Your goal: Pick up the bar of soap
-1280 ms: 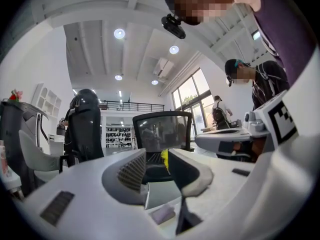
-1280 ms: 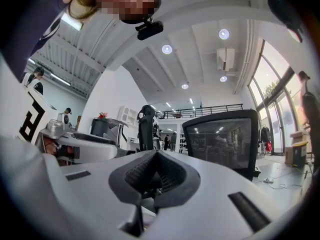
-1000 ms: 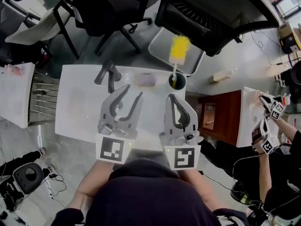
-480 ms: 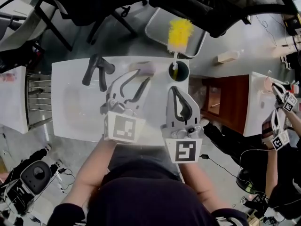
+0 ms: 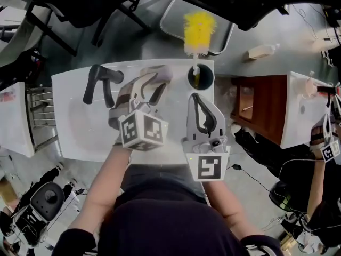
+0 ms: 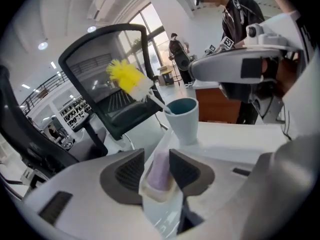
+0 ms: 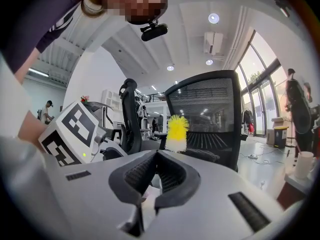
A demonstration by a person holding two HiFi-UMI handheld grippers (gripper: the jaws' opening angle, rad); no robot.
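the white bench (image 5: 74, 127) with its shallow basin fills the middle of the head view and carries everything the task needs along its far edge. the person stands against its near edge, so both tools reach across it.

the left gripper (image 5: 153, 85) is tipped downward toward the far edge. that lets its jaws come over the target from above instead of sliding in along the bench. its jaws are spread and have just been opening. the soap sits in the gap between them, with a ribbed pad close on either side. i judge the pads are not pressing yet, so this looks like the lining-up step before the squeeze.

the right gripper (image 5: 197, 101) lies level over the near right part of the bench with its jaws pressed together and nothing pinched. it seems parked out of the left one's way.

the dark tap (image 5: 98, 79) stands at the far left, clear of the reach. the teal cup (image 6: 182, 119) stands just beyond the jaws, holding a yellow brush (image 5: 198, 32) upright. it is close enough that a wide swing could knock it.

the bar of soap (image 6: 161, 166), pale lilac, rests in a cream soap dish (image 6: 150, 189) on the bench between tap and cup. the dish rim is a risk, since a low pinch may catch the dish too.
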